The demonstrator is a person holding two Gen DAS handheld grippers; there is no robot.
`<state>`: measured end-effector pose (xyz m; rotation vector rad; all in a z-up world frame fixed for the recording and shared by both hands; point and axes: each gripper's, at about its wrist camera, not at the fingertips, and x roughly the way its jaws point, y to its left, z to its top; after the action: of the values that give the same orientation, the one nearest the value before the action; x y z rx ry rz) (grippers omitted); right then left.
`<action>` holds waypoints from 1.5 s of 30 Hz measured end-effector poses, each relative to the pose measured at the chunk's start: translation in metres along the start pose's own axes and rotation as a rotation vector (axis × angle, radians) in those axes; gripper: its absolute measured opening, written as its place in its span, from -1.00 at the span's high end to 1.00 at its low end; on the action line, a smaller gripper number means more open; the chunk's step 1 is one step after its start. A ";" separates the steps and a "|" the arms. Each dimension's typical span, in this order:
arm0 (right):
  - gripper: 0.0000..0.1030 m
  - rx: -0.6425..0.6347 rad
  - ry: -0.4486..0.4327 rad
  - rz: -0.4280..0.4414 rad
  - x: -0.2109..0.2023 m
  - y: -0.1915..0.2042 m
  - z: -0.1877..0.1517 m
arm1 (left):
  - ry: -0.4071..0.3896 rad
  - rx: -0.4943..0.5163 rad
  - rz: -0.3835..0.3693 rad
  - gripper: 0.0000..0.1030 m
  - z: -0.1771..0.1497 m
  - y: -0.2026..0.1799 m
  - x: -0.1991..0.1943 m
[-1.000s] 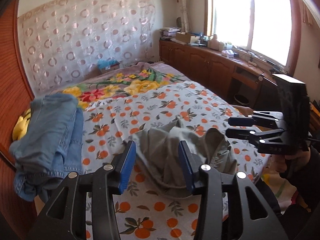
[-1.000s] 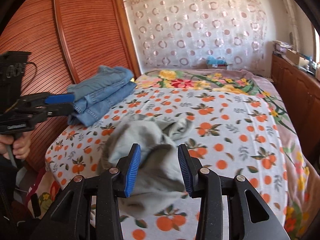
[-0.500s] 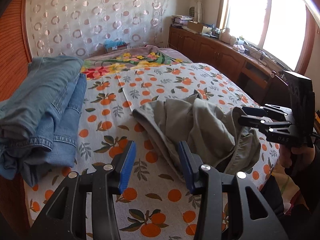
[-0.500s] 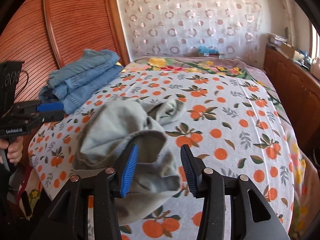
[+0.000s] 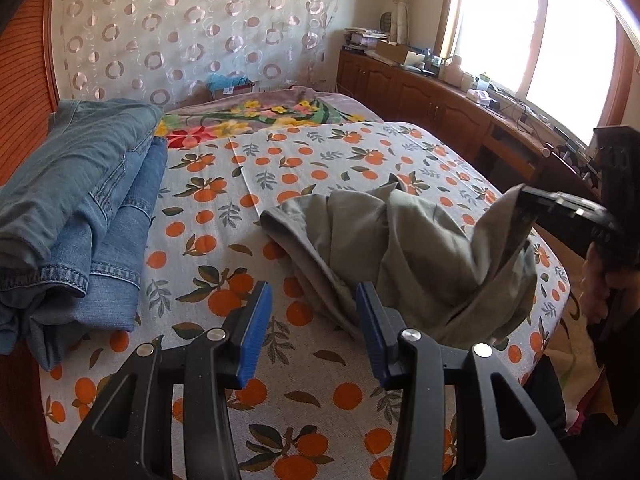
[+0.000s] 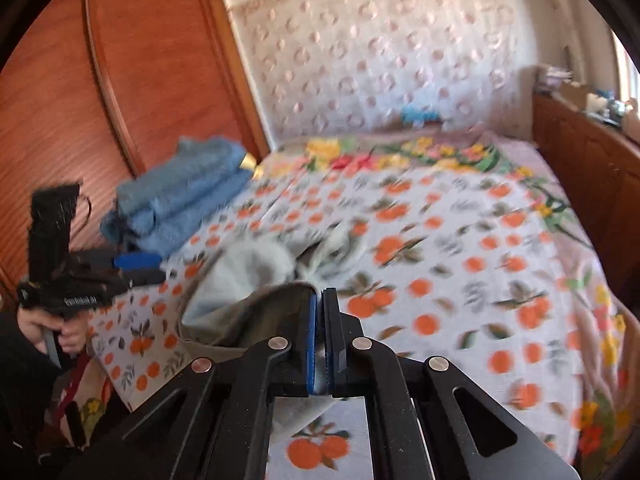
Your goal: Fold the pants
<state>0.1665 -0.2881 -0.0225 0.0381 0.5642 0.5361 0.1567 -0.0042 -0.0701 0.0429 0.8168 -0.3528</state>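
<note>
The grey-green pants [image 5: 384, 240] lie crumpled and twisted in a heap on the bed [image 5: 320, 160], right of the jeans [image 5: 80, 200], one edge pulled up taut where the right gripper [image 6: 319, 300] pinches it, while the left gripper [image 5: 314, 312] hovers beside them, spread wide.

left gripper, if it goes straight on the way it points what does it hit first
Probably the orange-print bedsheet, or the near edge of the grey pants beside that line; depth is unclear. The left gripper is open and empty.
</note>
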 end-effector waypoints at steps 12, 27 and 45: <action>0.94 0.085 -0.056 -0.172 -0.076 -0.064 -0.032 | 0.006 0.018 -0.018 0.13 0.012 -0.010 0.014; 0.94 0.075 0.070 -0.194 -0.040 -0.072 -0.046 | 0.027 -0.025 0.017 0.13 0.056 0.014 0.047; 0.94 0.066 0.059 -0.183 -0.037 -0.073 -0.053 | 0.114 0.003 -0.011 0.90 0.059 0.007 0.077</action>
<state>0.1467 -0.3753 -0.0622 0.0328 0.6356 0.3412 0.2496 -0.0303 -0.0856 0.0621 0.9295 -0.3644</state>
